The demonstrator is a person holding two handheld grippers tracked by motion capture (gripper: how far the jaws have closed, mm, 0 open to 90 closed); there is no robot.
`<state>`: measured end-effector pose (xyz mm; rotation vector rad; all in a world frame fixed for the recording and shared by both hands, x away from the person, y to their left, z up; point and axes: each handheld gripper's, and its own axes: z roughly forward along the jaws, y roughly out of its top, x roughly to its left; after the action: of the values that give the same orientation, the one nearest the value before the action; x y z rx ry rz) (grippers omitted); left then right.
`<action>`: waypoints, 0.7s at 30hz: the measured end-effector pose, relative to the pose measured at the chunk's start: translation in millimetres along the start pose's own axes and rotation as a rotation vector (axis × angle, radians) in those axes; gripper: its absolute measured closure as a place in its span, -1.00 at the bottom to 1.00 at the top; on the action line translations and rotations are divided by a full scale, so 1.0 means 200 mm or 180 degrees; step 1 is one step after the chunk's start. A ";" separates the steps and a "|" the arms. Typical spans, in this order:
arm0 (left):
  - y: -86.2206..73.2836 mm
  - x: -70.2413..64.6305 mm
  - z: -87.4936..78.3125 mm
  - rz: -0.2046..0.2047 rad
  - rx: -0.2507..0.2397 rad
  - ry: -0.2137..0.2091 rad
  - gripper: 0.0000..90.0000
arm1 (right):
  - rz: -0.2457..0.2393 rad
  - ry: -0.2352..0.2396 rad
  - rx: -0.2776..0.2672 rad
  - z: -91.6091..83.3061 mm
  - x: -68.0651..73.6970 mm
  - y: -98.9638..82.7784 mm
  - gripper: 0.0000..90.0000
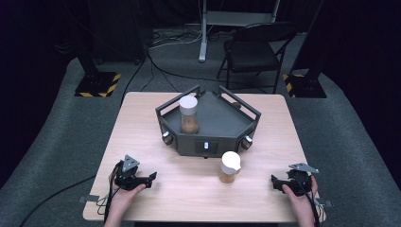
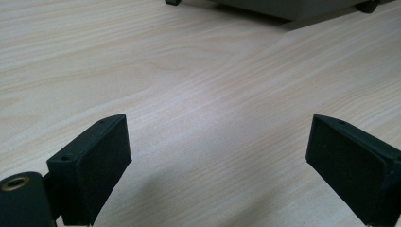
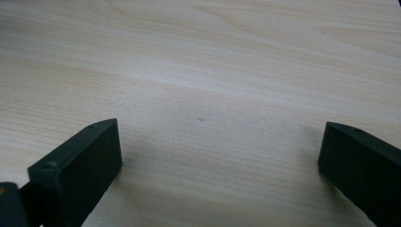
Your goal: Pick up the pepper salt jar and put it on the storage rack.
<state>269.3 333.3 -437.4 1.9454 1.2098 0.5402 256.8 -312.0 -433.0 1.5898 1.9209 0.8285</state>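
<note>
Grippers first: my left gripper (image 1: 152, 177) sits at the lower left of the high view and my right gripper (image 1: 274, 180) at the lower right, both low over the table (image 1: 142, 142). Both have their jaws spread wide with nothing but bare wood between them, which the two gripper views show up close.

Hard-to-see stuff: in the left gripper view the grey tray (image 2: 283, 7) is cut off at the top edge, just its bottom rim and a foot showing. In the high view there's some small brown thing at the tray's far right rail, too tiny to make out. The knobs on the tray's front corners are blurry too.

Nearest thing to my grippers is the small jar (image 1: 230, 167), a bit right of centre in the high view, just in front of the tray and between my two hands. White lid, clear body, brownish stuff inside. It stands upright, long axis vertical, lid up. A taller jar (image 1: 188, 115) of the same look stands upright on the tray's left side.
</note>
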 end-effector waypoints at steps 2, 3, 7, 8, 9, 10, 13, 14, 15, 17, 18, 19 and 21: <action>0.00 -0.01 0.01 0.0008 0.0026 0.0048 -0.84 | 0.0000 -0.0001 0.0000 0.00 0.00 0.00 -1.00; -0.01 -0.01 0.01 -0.0022 0.0030 0.0057 -0.84 | 0.0000 0.0000 0.0000 0.00 0.00 0.00 -1.00; -0.02 -0.01 0.01 -0.0020 0.0046 0.0096 -0.84 | -0.0001 -0.0001 0.0000 0.00 0.00 0.00 -1.00; -0.02 -0.01 0.01 -0.0018 0.0050 0.0106 -0.84 | 0.0000 0.0000 -0.0001 0.00 0.00 0.00 -1.00; -0.02 -0.01 0.02 -0.0013 0.0055 0.0109 -0.84 | 0.0002 0.0000 -0.0001 0.00 0.00 0.00 -1.00; -0.02 -0.02 0.02 0.0005 0.0076 0.0125 -0.84 | 0.0002 0.0000 -0.0001 0.00 0.00 0.00 -1.00; -0.01 -0.02 0.03 0.0005 0.0117 0.0135 -0.84 | 0.0002 0.0000 -0.0001 0.00 0.00 0.00 -1.00; -0.01 -0.02 0.03 0.0005 0.0117 0.0135 -0.84 | 0.0002 0.0000 -0.0001 0.00 0.00 0.00 -1.00; -0.01 -0.01 0.03 0.0004 0.0126 0.0128 -0.84 | 0.0002 0.0000 -0.0001 0.00 0.00 0.00 -1.00; 0.00 -0.02 0.04 0.0015 0.0154 0.0134 -0.84 | 0.0001 0.0001 -0.0001 0.00 0.00 0.00 -1.00; 0.00 -0.02 0.04 0.0020 0.0169 0.0147 -0.84 | 0.0000 0.0001 -0.0001 0.00 0.00 0.00 -1.00; 0.01 -0.03 0.04 0.0025 0.0186 0.0152 -0.84 | 0.0001 0.0001 -0.0001 0.00 0.00 0.00 -1.00; 0.02 -0.03 0.05 0.0025 0.0243 0.0159 -0.84 | 0.0001 0.0001 -0.0001 0.00 0.00 0.00 -1.00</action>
<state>275.7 322.9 -439.6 2.0120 1.2711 0.5572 257.5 -311.4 -433.1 1.5898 1.9207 0.8292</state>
